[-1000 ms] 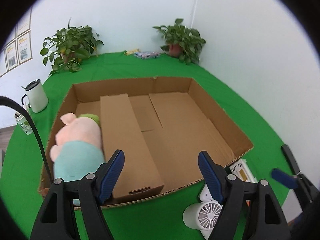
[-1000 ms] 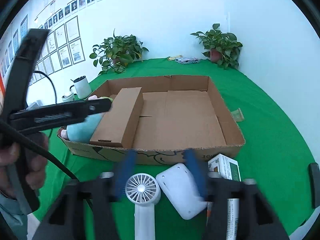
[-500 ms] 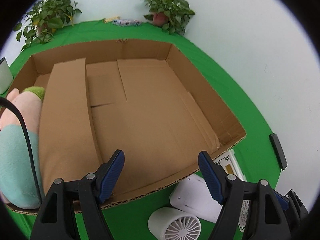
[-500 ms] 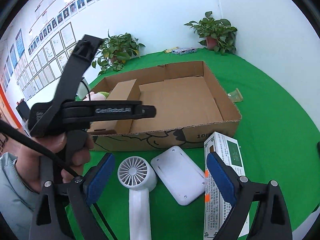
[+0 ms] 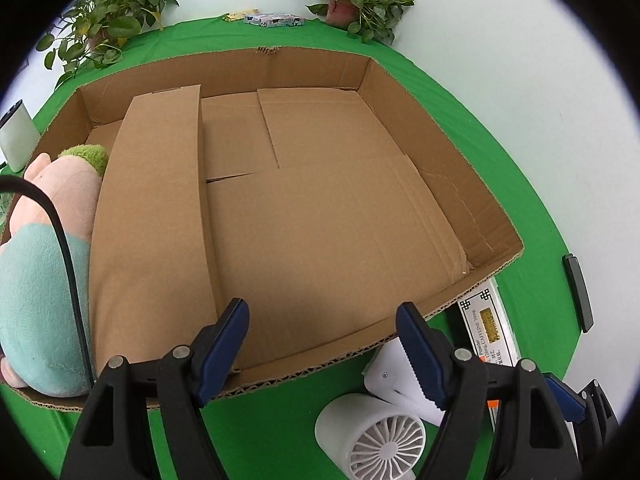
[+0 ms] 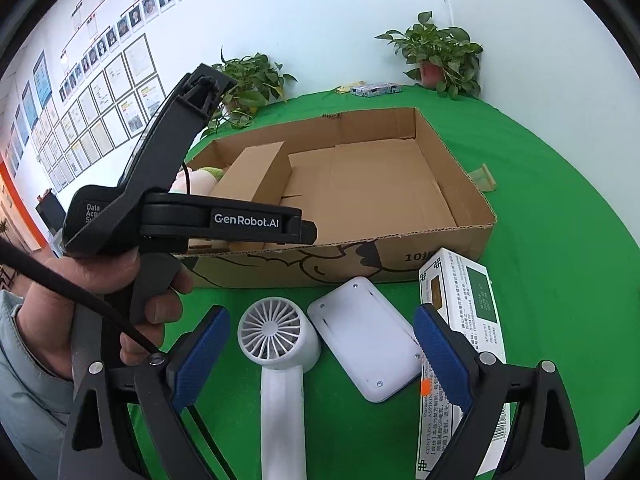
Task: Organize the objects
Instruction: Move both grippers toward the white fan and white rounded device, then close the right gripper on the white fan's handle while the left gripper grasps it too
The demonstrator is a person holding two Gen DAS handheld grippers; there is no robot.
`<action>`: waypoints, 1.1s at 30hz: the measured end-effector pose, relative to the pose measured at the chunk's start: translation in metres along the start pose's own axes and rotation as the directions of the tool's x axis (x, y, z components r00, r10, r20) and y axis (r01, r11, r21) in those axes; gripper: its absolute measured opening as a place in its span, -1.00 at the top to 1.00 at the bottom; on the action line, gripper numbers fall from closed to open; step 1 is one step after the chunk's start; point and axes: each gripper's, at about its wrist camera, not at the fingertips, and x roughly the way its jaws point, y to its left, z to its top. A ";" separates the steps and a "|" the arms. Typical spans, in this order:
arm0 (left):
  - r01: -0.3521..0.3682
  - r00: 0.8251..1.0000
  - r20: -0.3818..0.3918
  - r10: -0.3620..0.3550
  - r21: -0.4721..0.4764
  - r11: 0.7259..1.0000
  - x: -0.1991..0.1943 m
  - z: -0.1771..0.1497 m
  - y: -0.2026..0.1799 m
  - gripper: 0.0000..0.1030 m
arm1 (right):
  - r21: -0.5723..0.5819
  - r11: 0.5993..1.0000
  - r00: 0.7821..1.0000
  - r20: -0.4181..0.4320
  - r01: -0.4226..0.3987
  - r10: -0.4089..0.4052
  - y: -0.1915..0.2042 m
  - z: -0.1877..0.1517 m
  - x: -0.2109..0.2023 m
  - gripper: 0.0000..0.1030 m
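A green table (image 6: pixel 560 240) is being occupied by an open cardboard box (image 5: pixel 496 216), with a plush toy (image 5: pixel 44 280) being kept in its left compartment, while a white fan (image 6: pixel 276 336), pad (image 6: pixel 368 352) and medicine carton (image 6: pixel 464 344) are being framed between the wide, empty right gripper (image 6: pixel 320 356); the left gripper (image 5: pixel 324 344) is being held wide, empty, above the box's near wall.

The cardboard box (image 5: pixel 440 128) has a wide bare floor on its right, open from above. A raised cardboard flap (image 5: pixel 156 208) and a plush toy (image 5: pixel 44 280) fill its left side. In front of its near wall, a fan (image 6: pixel 276 336), a white case (image 6: pixel 364 348) and a carton (image 6: pixel 460 320) crowd the desk (image 6: pixel 560 260).
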 end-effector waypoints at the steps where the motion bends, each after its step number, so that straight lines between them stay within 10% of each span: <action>1: -0.006 1.000 0.009 0.006 0.000 1.000 -0.003 -0.002 0.000 -0.47 | -0.007 1.000 1.000 -0.002 0.002 -0.002 0.002 -0.001 0.000 -0.81; 12: -0.042 0.946 0.324 0.023 0.052 0.998 -0.106 -0.036 -0.003 -0.53 | -0.142 0.990 0.999 -0.032 -0.023 0.018 0.033 -0.026 -0.005 -0.93; 22: -0.021 0.962 0.272 0.042 -0.080 0.997 -0.128 -0.085 0.045 -0.53 | -0.197 0.980 0.986 -0.159 0.015 -0.047 0.058 -0.060 0.028 -0.86; 33: 0.068 0.979 0.198 -0.039 -0.144 0.987 -0.123 -0.123 0.067 -0.52 | -0.217 0.976 0.960 -0.265 0.026 -0.085 0.066 -0.080 0.062 0.29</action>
